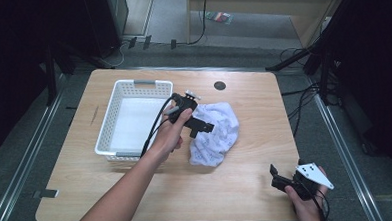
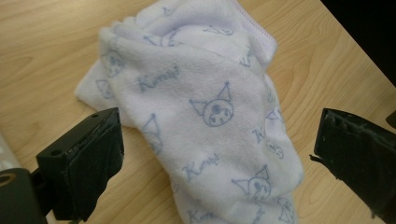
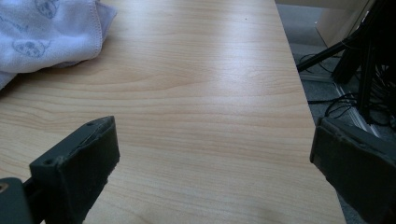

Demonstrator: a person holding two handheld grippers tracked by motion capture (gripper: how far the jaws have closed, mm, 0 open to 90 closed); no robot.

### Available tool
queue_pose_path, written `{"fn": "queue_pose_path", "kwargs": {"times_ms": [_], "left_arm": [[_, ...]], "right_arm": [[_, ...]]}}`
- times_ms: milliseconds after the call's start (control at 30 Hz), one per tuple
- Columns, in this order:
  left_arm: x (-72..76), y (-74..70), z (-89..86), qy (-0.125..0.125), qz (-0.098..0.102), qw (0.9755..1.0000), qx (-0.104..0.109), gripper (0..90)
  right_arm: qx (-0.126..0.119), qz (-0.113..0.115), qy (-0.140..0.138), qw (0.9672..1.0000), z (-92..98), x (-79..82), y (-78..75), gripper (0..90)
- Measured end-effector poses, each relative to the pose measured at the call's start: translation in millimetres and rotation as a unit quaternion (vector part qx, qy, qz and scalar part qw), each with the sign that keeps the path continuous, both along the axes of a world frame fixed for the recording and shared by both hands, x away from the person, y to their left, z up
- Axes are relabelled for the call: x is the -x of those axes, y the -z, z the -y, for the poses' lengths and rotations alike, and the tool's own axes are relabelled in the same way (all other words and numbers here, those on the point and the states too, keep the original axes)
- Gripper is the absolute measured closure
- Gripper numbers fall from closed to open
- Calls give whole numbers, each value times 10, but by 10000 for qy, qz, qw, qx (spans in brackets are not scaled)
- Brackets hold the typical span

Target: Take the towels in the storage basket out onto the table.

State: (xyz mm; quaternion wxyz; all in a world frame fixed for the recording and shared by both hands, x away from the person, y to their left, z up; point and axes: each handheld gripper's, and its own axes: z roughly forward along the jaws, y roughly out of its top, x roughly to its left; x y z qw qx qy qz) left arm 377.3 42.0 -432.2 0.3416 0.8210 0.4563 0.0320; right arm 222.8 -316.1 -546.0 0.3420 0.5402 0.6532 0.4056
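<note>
I am hovering the left gripper [image 1: 204, 126], jaws released and empty, over the soft, light, floppy towel [image 1: 216, 133] crumpled on the desk [image 1: 256, 168] beside the basket [image 1: 114, 101], judging a raised fold the best pinch, while the right gripper [image 1: 278, 177] is waiting open.

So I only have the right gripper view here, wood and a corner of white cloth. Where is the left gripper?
Observer: The left gripper hovers over the towel, fingers open, nothing between them.
Operator: Is the towel flat?
Observer: No, it lies crumpled on the table.
Operator: Anything beside it?
Observer: A white basket stands to the towel's left in the high view.
</note>
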Motion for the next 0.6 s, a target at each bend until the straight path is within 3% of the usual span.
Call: {"fn": "queue_pose_path", "kwargs": {"times_ms": [300,400,600], "left_arm": [[142,-221,-272,6,420,9991,45,0],[192,-261,-401,-159,614,9979,-102,0],[259,-285,-639,-315,704,9970,4,0]], "right_arm": [[-8,-13,11,10000,-2,1,0,12],[0,-13,10,10000,-3,-1,0,12],[6,-15,14,10000,-3,-1,0,12]]}}
